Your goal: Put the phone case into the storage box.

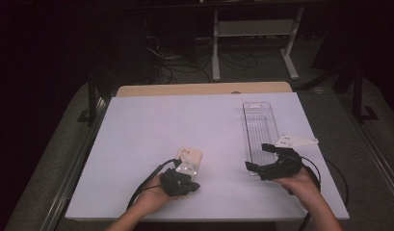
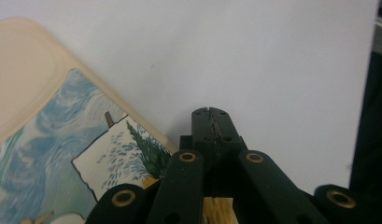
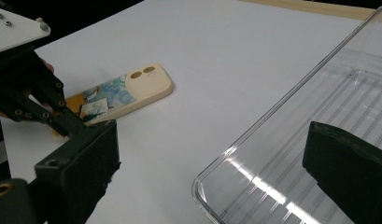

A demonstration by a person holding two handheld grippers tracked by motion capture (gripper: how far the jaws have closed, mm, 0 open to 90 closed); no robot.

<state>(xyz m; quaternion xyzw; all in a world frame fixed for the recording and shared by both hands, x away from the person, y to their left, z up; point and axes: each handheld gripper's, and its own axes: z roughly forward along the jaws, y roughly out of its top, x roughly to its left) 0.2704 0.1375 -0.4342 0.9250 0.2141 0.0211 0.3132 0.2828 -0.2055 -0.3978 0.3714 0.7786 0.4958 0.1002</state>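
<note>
A cream phone case (image 1: 189, 160) with a painted blue landscape on its back lies flat on the white desk (image 1: 151, 130), nearer the person's edge and a little left of the middle. The left gripper (image 1: 185, 179) sits at the near end of the phone case, its fingers (image 2: 212, 122) pressed together with nothing between them; in the left gripper view their tips rest low over the desk just beside the case's long edge, and whether they touch it cannot be told. From the right gripper view the same gripper covers the near end of the case, while the far end with the two camera holes lies bare. Well to the right of the phone case stands a long clear plastic tray (image 1: 260, 126), empty. The right gripper (image 1: 260, 157) is at the tray's near end, fingers (image 3: 88, 161) spread wide apart to either side of the tray's near corner, gripping nothing.
</note>
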